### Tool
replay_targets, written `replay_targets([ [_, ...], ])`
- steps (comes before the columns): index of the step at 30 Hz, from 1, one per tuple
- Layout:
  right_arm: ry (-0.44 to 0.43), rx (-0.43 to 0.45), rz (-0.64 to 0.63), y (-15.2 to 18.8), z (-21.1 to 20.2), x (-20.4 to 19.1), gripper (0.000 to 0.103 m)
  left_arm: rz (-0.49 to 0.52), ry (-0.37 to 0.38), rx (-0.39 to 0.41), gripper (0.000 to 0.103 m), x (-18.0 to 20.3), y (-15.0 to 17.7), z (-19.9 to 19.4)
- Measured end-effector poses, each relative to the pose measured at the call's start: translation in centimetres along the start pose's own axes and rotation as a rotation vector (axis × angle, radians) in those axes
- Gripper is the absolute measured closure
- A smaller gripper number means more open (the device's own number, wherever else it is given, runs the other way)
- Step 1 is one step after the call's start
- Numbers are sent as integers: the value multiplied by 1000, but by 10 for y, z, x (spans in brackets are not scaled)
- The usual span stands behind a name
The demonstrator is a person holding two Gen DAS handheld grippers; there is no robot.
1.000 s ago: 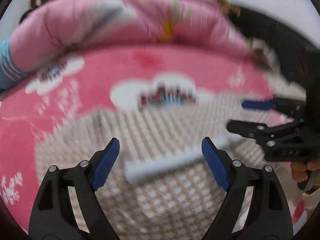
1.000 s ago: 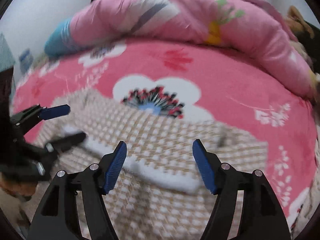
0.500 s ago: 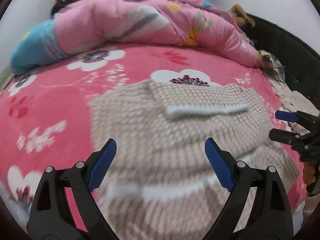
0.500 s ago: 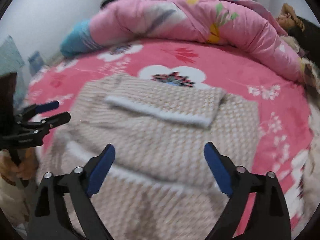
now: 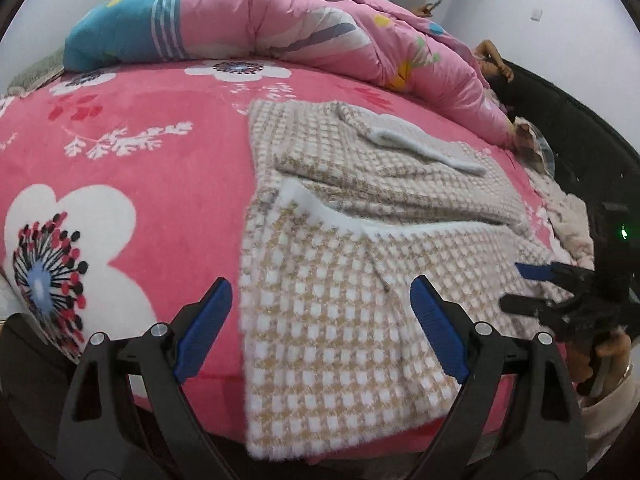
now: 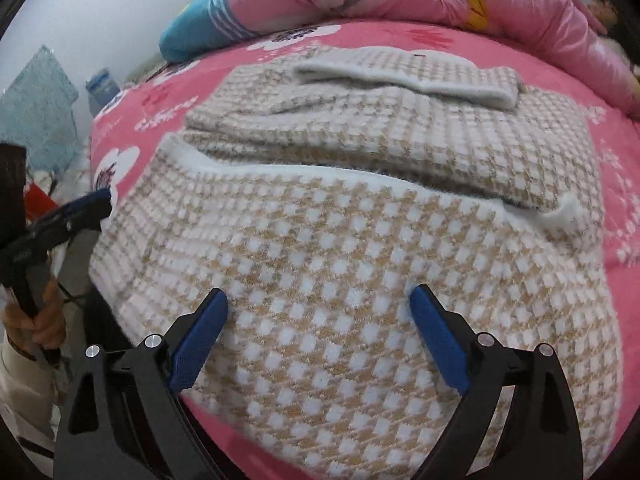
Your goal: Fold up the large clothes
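Observation:
A beige and white checked knit sweater [image 5: 352,248] lies flat on the pink floral bed sheet [image 5: 140,160]. A sleeve with a white cuff [image 5: 420,148] is folded across its upper part, and its lower part hangs over the near edge of the bed. My left gripper [image 5: 320,296] hovers open above the sweater's left edge, with nothing between its fingers. The right gripper [image 6: 320,300] stands open over the lower middle of the sweater [image 6: 320,232], gripping nothing. Each gripper also shows in the other's view: the right gripper [image 5: 524,284] and the left gripper [image 6: 92,208].
A bunched pink quilt [image 5: 280,28] and a blue pillow [image 5: 108,40] lie along the far side of the bed. A dark bed frame [image 5: 560,128] runs down the right. A hand [image 6: 44,320] holds the left gripper. Bluish items [image 6: 36,112] stand beyond the bed's left edge.
Both grippers have pulled back from the folded sleeve towards the near edge of the bed, so more of the sweater shows. The right jaws stand wider than a second ago.

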State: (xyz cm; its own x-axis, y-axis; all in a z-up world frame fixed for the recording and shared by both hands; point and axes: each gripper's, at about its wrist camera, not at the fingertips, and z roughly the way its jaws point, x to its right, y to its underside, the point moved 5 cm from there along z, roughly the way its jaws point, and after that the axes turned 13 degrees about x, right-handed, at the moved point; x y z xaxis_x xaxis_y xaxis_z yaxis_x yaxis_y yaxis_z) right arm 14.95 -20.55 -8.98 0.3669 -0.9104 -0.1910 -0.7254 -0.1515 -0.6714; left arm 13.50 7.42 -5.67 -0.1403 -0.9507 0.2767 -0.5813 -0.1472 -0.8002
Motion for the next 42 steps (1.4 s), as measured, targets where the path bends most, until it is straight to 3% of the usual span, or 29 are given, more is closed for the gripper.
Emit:
replay_targets([
  [8,-11,-13,37,1,2,4,13,-70,39,-54,48,-18,0,30],
  [13,-14,-16,30,0,3,6,13,-116,134,-53,50,-18,-3,28],
  [22,-15,-21,26,0,3,6,13,-85,98,-134,50,-16,-7,62],
  [26,-14,-22,26,0,3,6,13,-125,132,-154,50,-15,-12,76],
  [31,-17,-24,23,0,4,6,13,-148,209,-158,50,-9,-9,62],
  [36,-15,-24,22,1,4,7,13,-9,74,-220,49,-5,9,60],
  [42,-8,-24,27,-1,1,7,13,206,-110,-212,46,21,18,63],
])
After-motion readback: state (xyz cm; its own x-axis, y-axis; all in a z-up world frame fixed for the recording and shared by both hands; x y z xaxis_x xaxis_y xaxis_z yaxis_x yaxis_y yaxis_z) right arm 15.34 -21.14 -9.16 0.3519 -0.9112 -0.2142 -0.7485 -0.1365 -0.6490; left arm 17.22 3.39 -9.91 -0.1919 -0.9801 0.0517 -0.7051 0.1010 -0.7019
